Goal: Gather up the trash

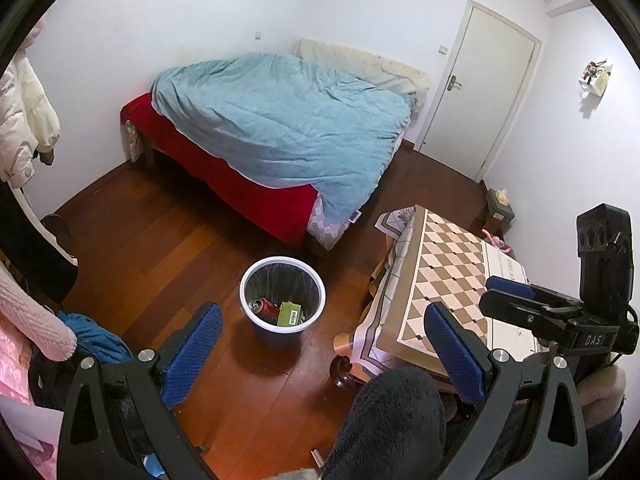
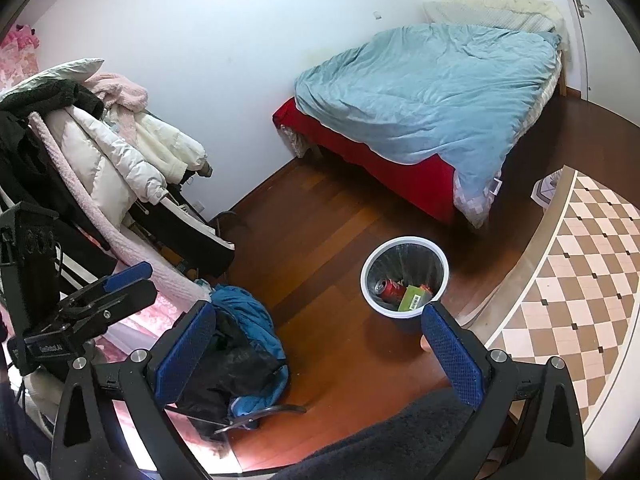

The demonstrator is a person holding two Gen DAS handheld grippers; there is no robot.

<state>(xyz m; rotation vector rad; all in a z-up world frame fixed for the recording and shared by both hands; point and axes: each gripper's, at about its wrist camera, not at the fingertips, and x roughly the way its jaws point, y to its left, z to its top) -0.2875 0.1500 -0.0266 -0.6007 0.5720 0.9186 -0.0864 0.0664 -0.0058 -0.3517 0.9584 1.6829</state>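
The trash bin (image 1: 282, 295) stands on the wood floor (image 1: 160, 248) between the bed (image 1: 280, 128) and the checkered table (image 1: 452, 280), a red can (image 1: 265, 307) and green box (image 1: 291, 314) inside. We hold the left gripper (image 1: 322, 350) and right gripper (image 2: 318, 354) spread wide, both empty. We judge any stray litter could hide among the heaped clothes (image 2: 240, 344) and get missed

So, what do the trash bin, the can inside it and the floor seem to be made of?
Trash bin: probably plastic, a smooth white rim, lined with a dark, creased bag.
Can: likely aluminium, with a silver top and glossy red side.
Floor: wood planks or laminate, reddish-brown with visible seams and a shiny finish.
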